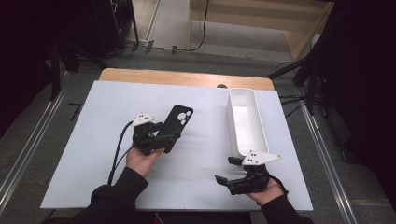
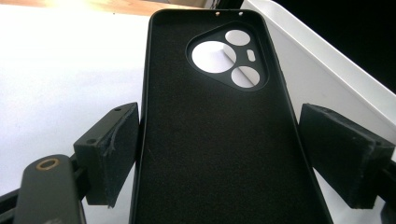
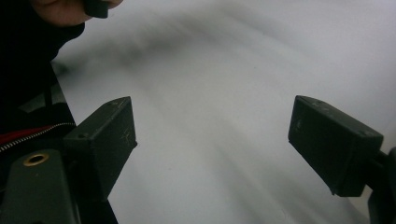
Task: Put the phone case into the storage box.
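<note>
The left gripper point(image 1: 161, 135) grasps a black phone case point(image 1: 176, 125) by its long edges, the pads pressed on both sides as the left gripper view shows. The case is held inner face up, camera cut-out at the far end, above the middle of the table point(image 1: 93, 154) and angled toward the bin point(image 1: 246, 122).

The right gripper point(image 1: 229, 172) is released: jaws wide apart, nothing between them, low over the near right corner of the table.

Step in hand, as judged: carry the case to the bin.
- Keep the clamp steady; the case is thin and flexible and may bow or slip.
- Align the case's long axis with the bin's long axis before lowering.
- Clear the near wall, then release low.

The white bin lies along the right edge of the table, long axis running front to back. Its interior appears empty.
</note>
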### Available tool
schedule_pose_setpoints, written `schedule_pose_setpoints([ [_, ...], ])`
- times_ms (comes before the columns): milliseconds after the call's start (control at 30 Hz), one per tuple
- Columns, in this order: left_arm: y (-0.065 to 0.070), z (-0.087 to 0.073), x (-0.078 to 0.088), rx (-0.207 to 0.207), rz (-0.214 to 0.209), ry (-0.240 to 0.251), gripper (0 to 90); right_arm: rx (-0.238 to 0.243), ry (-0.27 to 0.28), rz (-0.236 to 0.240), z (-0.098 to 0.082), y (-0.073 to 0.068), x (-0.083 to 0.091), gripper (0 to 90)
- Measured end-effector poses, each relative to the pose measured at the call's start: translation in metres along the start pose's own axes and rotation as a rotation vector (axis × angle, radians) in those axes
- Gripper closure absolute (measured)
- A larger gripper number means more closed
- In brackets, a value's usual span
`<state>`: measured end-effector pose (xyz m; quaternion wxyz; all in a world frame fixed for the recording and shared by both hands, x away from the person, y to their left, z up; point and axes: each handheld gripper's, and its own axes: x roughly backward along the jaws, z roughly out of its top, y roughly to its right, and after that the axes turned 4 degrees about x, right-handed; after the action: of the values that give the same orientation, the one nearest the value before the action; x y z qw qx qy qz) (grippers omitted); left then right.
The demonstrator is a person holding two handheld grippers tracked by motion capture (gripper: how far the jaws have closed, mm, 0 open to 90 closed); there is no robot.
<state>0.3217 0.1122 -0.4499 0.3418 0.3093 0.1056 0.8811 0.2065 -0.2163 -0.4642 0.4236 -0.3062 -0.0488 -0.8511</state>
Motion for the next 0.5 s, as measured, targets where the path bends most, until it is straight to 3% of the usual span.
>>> schedule_pose_setpoints([
  [300,0.002,-0.005,0.004,-0.023,0.014,0.029,14.4,0.005,0.019,-0.013,0.017,-0.004,0.001,13.5],
  [500,0.003,-0.01,0.007,-0.039,0.032,0.059,14.4,-0.018,0.019,-0.028,0.028,-0.004,0.0,13.5],
])
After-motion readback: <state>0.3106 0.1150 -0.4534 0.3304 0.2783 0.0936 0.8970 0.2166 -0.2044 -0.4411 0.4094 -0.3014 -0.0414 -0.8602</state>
